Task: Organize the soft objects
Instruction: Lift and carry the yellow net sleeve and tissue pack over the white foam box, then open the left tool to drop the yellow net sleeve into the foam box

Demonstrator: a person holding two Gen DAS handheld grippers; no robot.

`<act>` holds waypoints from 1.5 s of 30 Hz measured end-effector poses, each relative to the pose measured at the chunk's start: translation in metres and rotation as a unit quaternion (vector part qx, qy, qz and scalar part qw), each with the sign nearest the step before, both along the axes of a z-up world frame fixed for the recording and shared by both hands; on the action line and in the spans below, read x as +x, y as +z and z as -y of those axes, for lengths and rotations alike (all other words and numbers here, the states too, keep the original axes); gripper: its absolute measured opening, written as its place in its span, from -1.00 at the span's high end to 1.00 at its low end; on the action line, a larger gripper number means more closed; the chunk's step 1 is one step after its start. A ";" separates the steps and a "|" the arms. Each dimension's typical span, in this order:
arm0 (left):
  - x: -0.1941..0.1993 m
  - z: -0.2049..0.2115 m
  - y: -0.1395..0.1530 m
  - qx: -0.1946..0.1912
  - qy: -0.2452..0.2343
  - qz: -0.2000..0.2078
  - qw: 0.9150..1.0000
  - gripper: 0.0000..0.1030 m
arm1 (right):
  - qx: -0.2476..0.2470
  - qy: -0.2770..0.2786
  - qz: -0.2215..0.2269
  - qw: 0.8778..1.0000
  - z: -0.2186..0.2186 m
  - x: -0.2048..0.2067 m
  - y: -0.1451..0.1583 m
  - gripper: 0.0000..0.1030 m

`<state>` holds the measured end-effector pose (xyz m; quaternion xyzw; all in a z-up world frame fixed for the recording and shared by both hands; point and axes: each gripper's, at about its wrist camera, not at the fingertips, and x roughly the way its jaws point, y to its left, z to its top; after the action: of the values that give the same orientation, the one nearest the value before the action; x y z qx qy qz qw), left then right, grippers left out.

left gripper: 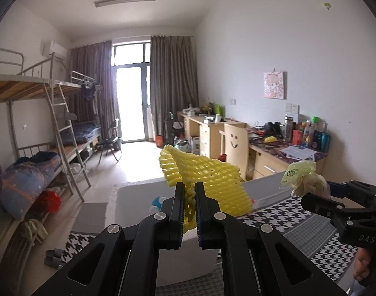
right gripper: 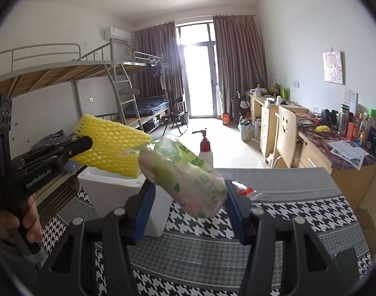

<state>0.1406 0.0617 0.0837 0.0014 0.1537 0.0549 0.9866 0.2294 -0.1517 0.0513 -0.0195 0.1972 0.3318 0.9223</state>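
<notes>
My left gripper [left gripper: 189,197] is shut on a yellow foam net sleeve [left gripper: 212,182], held up above a white foam box [left gripper: 138,192]. It also shows in the right wrist view, where the left gripper [right gripper: 88,141] holds the sleeve [right gripper: 111,148] over the box [right gripper: 106,187]. My right gripper [right gripper: 188,197] is shut on a soft pack in green and white plastic wrap [right gripper: 185,177], held in the air over the table. In the left wrist view the right gripper [left gripper: 308,197] holds the pack [left gripper: 301,177] at the right.
The table has a black-and-white houndstooth cloth [right gripper: 286,217]. A red-topped pump bottle [right gripper: 205,145] stands behind the box. A red-and-clear wrapper [right gripper: 244,190] lies on the table. Desks with clutter [right gripper: 335,143], a chair [right gripper: 284,135] and bunk beds [right gripper: 64,79] fill the room beyond.
</notes>
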 end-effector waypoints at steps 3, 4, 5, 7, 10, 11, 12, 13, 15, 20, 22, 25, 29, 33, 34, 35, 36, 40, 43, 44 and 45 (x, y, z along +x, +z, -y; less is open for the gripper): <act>0.003 -0.005 0.001 0.007 0.012 0.001 1.000 0.83 | -0.002 0.009 0.000 1.000 -0.009 0.004 0.002 -0.17; 0.004 -0.008 0.002 0.005 0.019 0.001 1.000 0.83 | -0.002 0.011 -0.002 1.000 -0.012 0.007 0.003 -0.17; 0.005 -0.010 0.002 0.003 0.022 0.002 1.000 0.83 | -0.003 0.012 -0.004 1.000 -0.015 0.009 0.004 -0.17; 0.008 -0.015 0.002 0.004 0.033 0.002 0.999 0.83 | -0.005 0.018 -0.005 1.000 -0.021 0.012 0.005 -0.17; 0.013 -0.025 0.001 0.003 0.045 -0.004 0.999 0.83 | -0.011 0.025 -0.003 1.000 -0.032 0.015 0.005 -0.17; 0.014 -0.027 0.000 0.004 0.050 -0.005 0.999 0.83 | -0.013 0.027 -0.003 1.000 -0.035 0.017 0.006 -0.17; 0.016 -0.030 0.000 0.002 0.053 -0.007 0.999 0.83 | -0.015 0.029 -0.005 0.999 -0.038 0.019 0.006 -0.17; 0.018 -0.033 0.000 -0.002 0.054 -0.007 0.999 0.83 | -0.016 0.030 -0.005 0.999 -0.041 0.020 0.008 -0.17; 0.021 -0.037 -0.002 -0.003 0.058 -0.012 0.998 0.83 | -0.017 0.034 -0.006 0.999 -0.046 0.022 0.008 -0.17; 0.027 -0.045 -0.004 -0.011 0.060 -0.020 0.998 0.83 | -0.022 0.042 -0.007 0.999 -0.054 0.023 0.007 -0.17; 0.032 -0.045 -0.006 -0.011 0.062 -0.025 0.998 0.83 | -0.025 0.045 -0.007 0.999 -0.058 0.023 0.005 -0.17; 0.038 -0.049 -0.011 -0.014 0.064 -0.037 0.997 0.83 | -0.028 0.047 -0.009 0.998 -0.060 0.025 0.005 -0.17; 0.045 -0.054 -0.017 -0.018 0.069 -0.048 0.996 0.79 | -0.033 0.050 -0.010 0.998 -0.065 0.027 0.004 -0.17; 0.054 -0.061 -0.026 -0.019 0.082 -0.077 0.993 0.01 | -0.038 0.053 -0.009 0.998 -0.069 0.028 0.005 -0.17; 0.053 -0.063 -0.027 -0.022 0.087 -0.078 0.993 -0.34 | -0.039 0.053 -0.009 0.998 -0.070 0.029 0.005 -0.17; 0.051 -0.066 -0.027 -0.025 0.096 -0.077 0.992 -0.44 | -0.038 0.053 -0.009 0.998 -0.070 0.029 0.005 -0.17; 0.047 -0.067 -0.027 -0.027 0.101 -0.071 0.992 -0.56 | -0.038 0.053 -0.009 0.998 -0.069 0.029 0.005 -0.17; 0.039 -0.072 -0.020 -0.033 0.106 -0.052 0.992 -0.94 | -0.042 0.052 -0.010 0.998 -0.071 0.032 0.006 -0.17; 0.039 -0.070 -0.018 -0.033 0.088 -0.052 0.994 -0.94 | -0.043 0.052 -0.008 0.998 -0.072 0.032 0.007 -0.17; 0.040 -0.070 -0.018 -0.035 0.079 -0.051 0.995 -0.94 | -0.043 0.052 -0.008 0.998 -0.072 0.032 0.007 -0.17; 0.040 -0.069 -0.018 -0.040 0.068 -0.050 0.996 -0.94 | -0.041 0.051 -0.008 0.998 -0.072 0.032 0.007 -0.17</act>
<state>0.1804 0.1309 0.0660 -0.0457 0.2051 0.1156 0.9708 0.2615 -0.0794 0.0585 -0.0649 0.2172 0.3699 0.9010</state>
